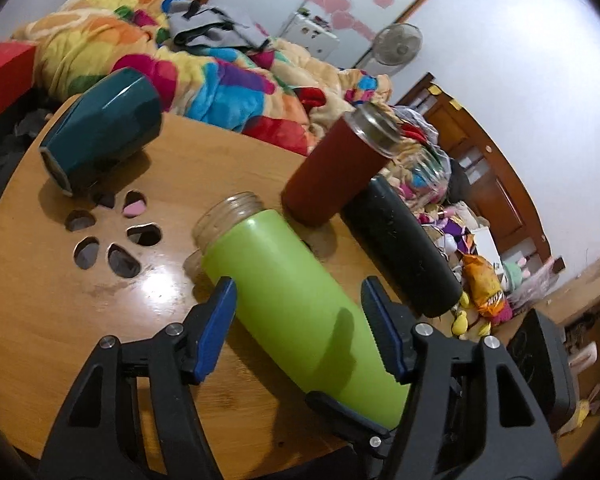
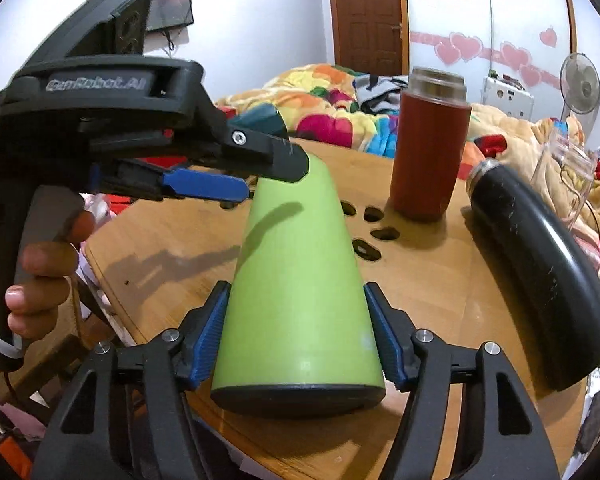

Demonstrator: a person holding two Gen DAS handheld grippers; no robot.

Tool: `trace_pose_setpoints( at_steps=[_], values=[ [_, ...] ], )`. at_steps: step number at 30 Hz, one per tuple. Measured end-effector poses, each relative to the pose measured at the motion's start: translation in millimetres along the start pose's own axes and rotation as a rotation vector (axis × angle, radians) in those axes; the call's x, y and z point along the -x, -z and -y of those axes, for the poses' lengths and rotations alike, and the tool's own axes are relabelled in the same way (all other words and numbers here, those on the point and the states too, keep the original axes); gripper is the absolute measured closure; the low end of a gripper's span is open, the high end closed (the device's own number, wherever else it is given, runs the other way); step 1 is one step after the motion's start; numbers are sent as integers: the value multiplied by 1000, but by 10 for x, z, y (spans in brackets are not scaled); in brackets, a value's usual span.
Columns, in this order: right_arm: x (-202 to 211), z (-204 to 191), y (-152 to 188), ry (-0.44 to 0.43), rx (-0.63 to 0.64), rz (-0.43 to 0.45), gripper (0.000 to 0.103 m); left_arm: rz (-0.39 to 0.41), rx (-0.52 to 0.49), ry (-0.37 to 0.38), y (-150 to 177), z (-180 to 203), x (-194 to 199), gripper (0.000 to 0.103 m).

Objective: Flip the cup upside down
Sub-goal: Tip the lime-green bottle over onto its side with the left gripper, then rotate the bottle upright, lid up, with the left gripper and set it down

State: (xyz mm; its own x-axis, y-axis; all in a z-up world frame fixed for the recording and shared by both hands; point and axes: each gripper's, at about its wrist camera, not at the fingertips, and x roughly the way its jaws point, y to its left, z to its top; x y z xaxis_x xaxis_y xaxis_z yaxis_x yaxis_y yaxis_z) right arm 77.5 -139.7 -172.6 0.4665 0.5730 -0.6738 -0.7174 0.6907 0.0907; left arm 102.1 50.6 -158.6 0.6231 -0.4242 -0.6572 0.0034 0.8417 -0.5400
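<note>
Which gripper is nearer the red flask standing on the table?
Left, slightly. The left gripper straddles the green bottle partway up its body, towards the red flask. The right gripper holds the bottle's base end, farther from the flask.

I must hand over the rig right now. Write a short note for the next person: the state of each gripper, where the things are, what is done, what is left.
Left gripper: open, jaws on both sides of the green bottle, near its middle, apparently not clamping.
Right gripper: shut on the green bottle near its base.
The bottle is tilted over the round wooden table, with its lidless glass mouth pointing away.
Red flask stands upright; black flask and teal cup lean or lie tilted.
Done: bottle grasped.
Left: finish the turn and set it mouth down.
</note>
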Motion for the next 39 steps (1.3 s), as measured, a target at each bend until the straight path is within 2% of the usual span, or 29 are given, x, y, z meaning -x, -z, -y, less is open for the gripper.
trace_pose_setpoints(
  at_steps=[3,8,10,13,17,18,21,25,39],
  values=[
    [-7,-8,10,-8,-7,-1,41,13,-53,-35,1,90,14,41],
    [-2,28,3,-23,-44,-16,41,26,-172,-55,22,350,52,59],
    [2,64,23,-22,-66,-23,41,15,-226,-70,60,460,26,69],
    [35,58,108,-4,-84,-43,35,1,-277,-102,123,536,-39,77],
    [106,70,259,23,-117,-55,34,-1,-292,-111,150,553,-52,79],
    [126,76,267,40,-122,-51,40,-3,-293,-111,151,553,-58,79],
    [159,77,263,50,-140,-49,39,-8,-295,-114,159,579,-52,80],
    [325,-30,220,83,-112,-4,40,-2,-296,-74,168,641,79,83],
    [888,-317,-196,93,1,148,40,76,-334,26,87,880,621,83]
  ],
)
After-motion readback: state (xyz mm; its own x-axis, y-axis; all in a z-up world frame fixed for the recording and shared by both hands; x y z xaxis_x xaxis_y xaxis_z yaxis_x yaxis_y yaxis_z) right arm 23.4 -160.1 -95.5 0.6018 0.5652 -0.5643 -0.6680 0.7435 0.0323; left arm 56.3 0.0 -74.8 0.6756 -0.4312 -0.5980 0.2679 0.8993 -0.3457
